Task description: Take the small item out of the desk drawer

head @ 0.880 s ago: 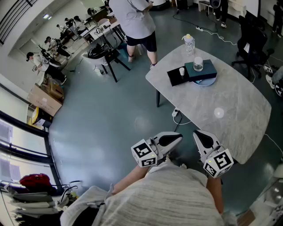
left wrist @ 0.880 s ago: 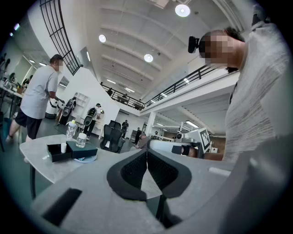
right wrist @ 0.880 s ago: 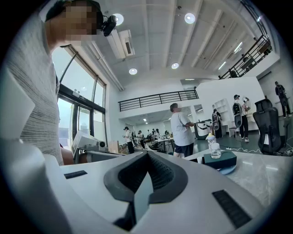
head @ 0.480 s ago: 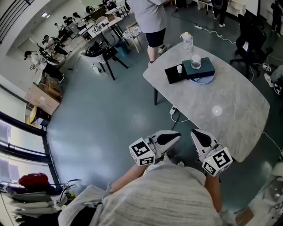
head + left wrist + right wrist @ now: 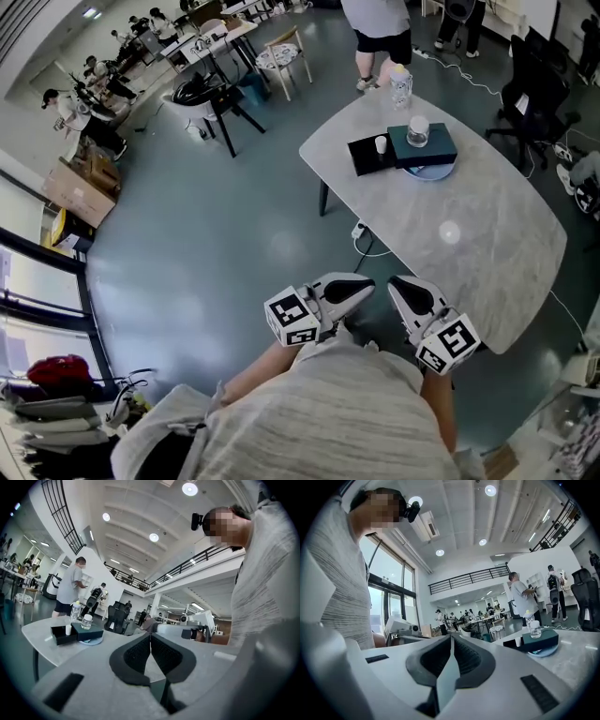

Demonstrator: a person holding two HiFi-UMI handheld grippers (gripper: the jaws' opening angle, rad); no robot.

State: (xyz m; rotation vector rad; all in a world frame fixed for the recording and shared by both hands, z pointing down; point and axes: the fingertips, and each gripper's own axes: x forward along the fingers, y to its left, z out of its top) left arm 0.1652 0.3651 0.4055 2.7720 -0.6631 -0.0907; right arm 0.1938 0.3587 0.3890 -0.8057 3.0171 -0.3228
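Your left gripper [image 5: 150, 638] has its pads pressed flat together with nothing between them, and your right gripper [image 5: 451, 641] is the same: closed and empty. Neither is ready to take anything. Part one pair of jaws before you reach, not at the last instant. The small item is not visible in any view, and I cannot make out a drawer front either. My best guess is the teal box [image 5: 427, 145] at the far end of the table [image 5: 487, 253], sitting on a blue plate [image 5: 433, 173] with a jar [image 5: 418, 130] on top (a careless tug could tip that jar). A black tray [image 5: 368, 157] lies touching the box. Step closer first, then steady the box with one gripper and pull with the other. Both grippers are side by side close to your chest, tips pointing forward and slightly inward, forearms tucked under your torso, well apart from the box.
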